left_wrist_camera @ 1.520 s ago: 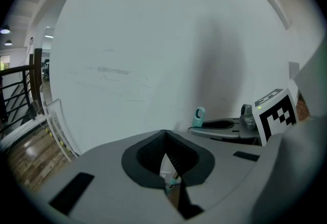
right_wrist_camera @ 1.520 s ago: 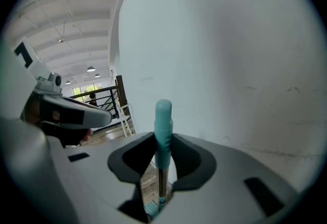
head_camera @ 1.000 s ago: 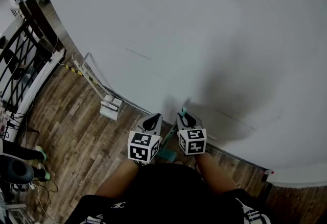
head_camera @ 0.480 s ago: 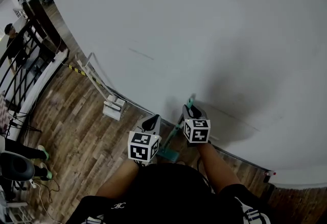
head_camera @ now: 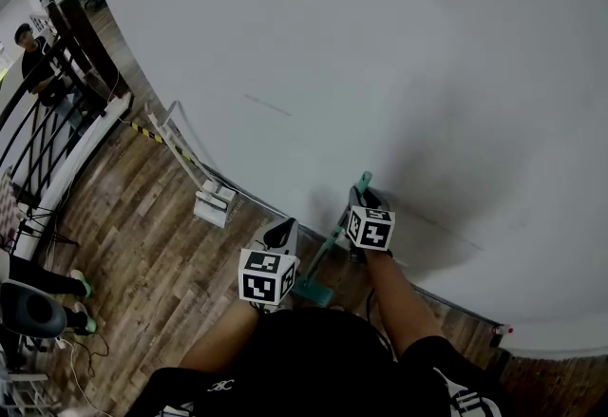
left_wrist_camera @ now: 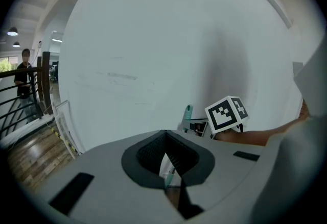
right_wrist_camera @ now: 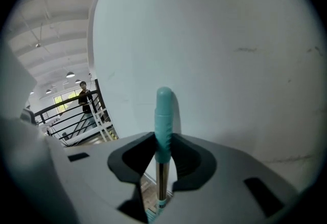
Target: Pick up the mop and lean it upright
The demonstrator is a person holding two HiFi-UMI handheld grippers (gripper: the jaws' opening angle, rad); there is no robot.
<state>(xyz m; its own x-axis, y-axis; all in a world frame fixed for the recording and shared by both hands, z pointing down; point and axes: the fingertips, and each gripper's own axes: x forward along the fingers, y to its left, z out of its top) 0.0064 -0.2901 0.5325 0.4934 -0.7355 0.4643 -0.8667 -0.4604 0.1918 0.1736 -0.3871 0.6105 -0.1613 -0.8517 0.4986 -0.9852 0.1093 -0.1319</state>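
Mop [head_camera: 328, 249] stands near-upright at the foot of the white wall [head_camera: 380, 45], its teal head [head_camera: 312, 291] down on the wood floor [head_camera: 142, 263] and the teal handle tip [head_camera: 366, 180] up close to the wall. Tip's shadow sits right beside it in the right gripper view; cannot tell if it touches. Right gripper [right_wrist_camera: 163, 139] is clamped on the teal grip just below the tip, with the metal shaft dropping away between the jaws. Left gripper [left_wrist_camera: 163, 133] has its jaws together on nothing and hangs just left of the shaft, not touching. Risks as I judge them: only one hold, and it is high up, so nothing steadies the foot. If the head skates out on the smooth boards, the whole mop slides down. The wall is plain and slick, so a tip set at a slant could run sideways along it. Letting go before the tip bears on the wall would tip it back toward the person. A white frame [head_camera: 185, 154] leans on the wall farther left, well apart, so it is unlikely to be hit.
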